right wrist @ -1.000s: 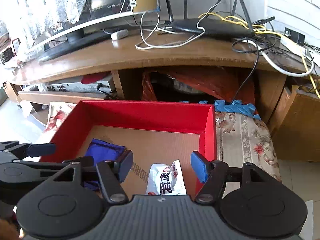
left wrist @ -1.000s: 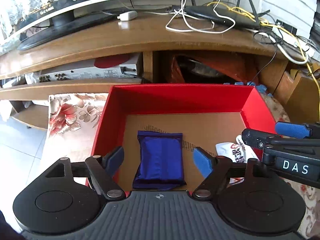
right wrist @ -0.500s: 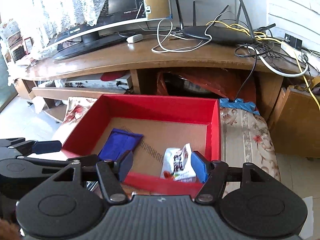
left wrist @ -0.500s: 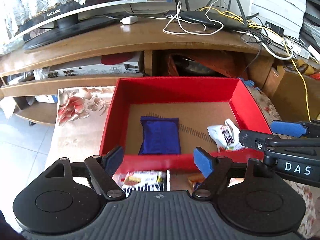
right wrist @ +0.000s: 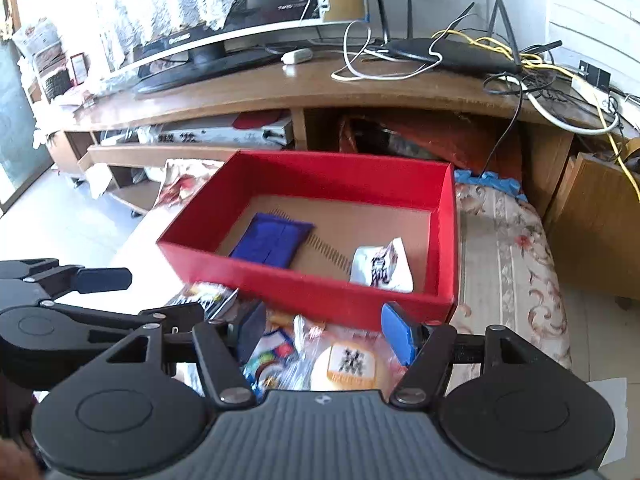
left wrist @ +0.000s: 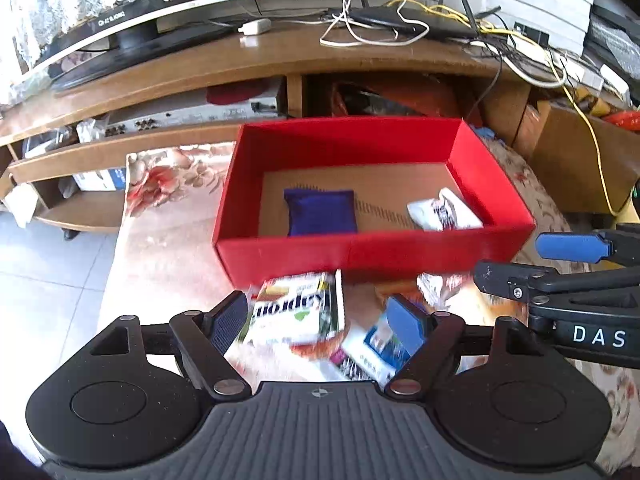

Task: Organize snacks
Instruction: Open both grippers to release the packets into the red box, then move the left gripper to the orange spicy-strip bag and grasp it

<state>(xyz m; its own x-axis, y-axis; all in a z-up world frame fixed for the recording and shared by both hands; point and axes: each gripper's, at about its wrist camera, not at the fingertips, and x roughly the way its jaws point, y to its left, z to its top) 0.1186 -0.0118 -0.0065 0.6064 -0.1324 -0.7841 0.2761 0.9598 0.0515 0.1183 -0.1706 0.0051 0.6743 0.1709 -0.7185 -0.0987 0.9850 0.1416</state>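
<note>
A red box point(left wrist: 376, 254) with a bare cardboard floor is seen on a floral-patterned cloth point(left wrist: 168, 176), in front of a wooden TV stand point(left wrist: 260, 60). Inside the box, a blue snack pouch point(left wrist: 320, 216) is laid flat toward the left, and a white snack packet point(left wrist: 444, 214) with dark lettering is laid toward the right, close to the right wall; the two are well apart.

Just in front of the box's near wall, a loose pile of snacks is spread on the cloth. In the left wrist view, a white and green packet point(left wrist: 294, 316) is seen between the fingers of the left gripper point(left wrist: 316, 320), which is held open above the pile with nothing gripped. A blue and white packet point(left wrist: 376, 350) is partly hidden behind the right finger of that gripper. The pile is blurred, so the labels cannot be read with certainty.

In the right wrist view, the right gripper point(right wrist: 322, 332) is likewise held open and empty, with a round yellowish bun in clear wrapping point(right wrist: 346, 366) and a colourful wrapped snack point(right wrist: 272, 360) seen between its fingers. The left gripper is seen at the left edge of that view, beside the pile.

On the stand, a monitor point(right wrist: 224, 20), a black router point(right wrist: 448, 54) and tangled cables point(left wrist: 532, 64) are seen.
</note>
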